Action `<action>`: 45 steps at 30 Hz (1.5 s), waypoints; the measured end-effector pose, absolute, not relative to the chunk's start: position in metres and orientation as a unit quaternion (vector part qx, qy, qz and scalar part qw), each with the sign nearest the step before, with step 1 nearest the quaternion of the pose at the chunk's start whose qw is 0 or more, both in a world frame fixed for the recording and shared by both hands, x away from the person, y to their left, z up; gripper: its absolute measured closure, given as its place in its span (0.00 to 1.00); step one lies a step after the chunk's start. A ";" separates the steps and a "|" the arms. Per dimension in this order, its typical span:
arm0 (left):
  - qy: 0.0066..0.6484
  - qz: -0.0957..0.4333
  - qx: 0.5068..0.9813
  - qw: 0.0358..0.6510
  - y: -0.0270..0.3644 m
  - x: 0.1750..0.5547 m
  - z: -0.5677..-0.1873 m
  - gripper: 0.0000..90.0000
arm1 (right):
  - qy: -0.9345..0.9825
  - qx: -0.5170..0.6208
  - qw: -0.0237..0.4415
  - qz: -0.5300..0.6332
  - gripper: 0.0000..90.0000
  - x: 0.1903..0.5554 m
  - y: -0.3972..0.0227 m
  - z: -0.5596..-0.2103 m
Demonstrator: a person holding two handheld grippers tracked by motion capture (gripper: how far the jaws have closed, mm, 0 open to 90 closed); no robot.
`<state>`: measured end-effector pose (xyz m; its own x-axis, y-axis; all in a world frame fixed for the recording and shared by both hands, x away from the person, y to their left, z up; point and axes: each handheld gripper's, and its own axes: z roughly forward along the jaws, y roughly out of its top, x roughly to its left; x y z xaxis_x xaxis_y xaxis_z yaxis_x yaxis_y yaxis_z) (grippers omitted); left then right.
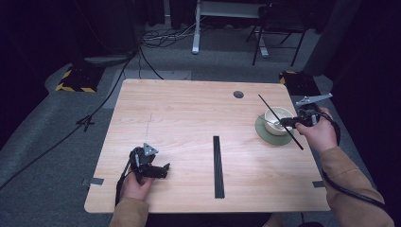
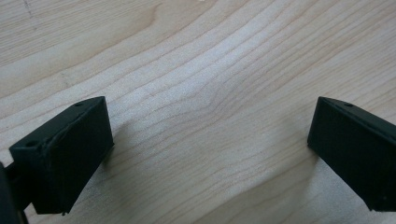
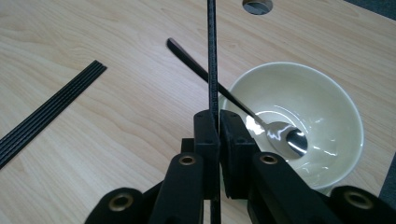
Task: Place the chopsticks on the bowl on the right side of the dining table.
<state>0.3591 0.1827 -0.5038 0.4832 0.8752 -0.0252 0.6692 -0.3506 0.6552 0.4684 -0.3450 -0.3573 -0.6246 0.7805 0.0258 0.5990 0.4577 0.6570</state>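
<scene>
Right gripper [image 1: 289, 122], right-centre of the high view: fingers [image 3: 208, 135] clamped on a thin black rod [image 1: 279, 119]. The rod runs diagonally, its top end toward upper left over the tabletop [image 1: 189, 109], its lower end below and to the right of the hand, passing over the near side of the bowl [image 1: 278, 120]. In the right gripper view the rod stands vertical at frame centre, pinched between the two pads, w/ its top leaving the frame's upper edge. Bowl: cream, sits on a green saucer [image 1: 265, 135] at right side of tabletop; a metal spoon [image 3: 243, 109] lies in it, handle pointing to upper left of the right gripper view. Bundle of black rods [image 1: 217, 166] lies flat at lower centre of the high view, well apart from bowl. Round hole [image 1: 238, 94] in tabletop, upper right of centre. Left gripper [image 1: 158, 170], lower left of the high view: rests on tabletop, fingers [image 2: 65, 154] wide apart, bare wood between them.
</scene>
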 end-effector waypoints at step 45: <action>0.480 0.167 0.804 0.308 0.183 0.359 -0.504 0.00 | 0.826 0.446 0.166 0.302 0.74 0.517 -0.350 -0.401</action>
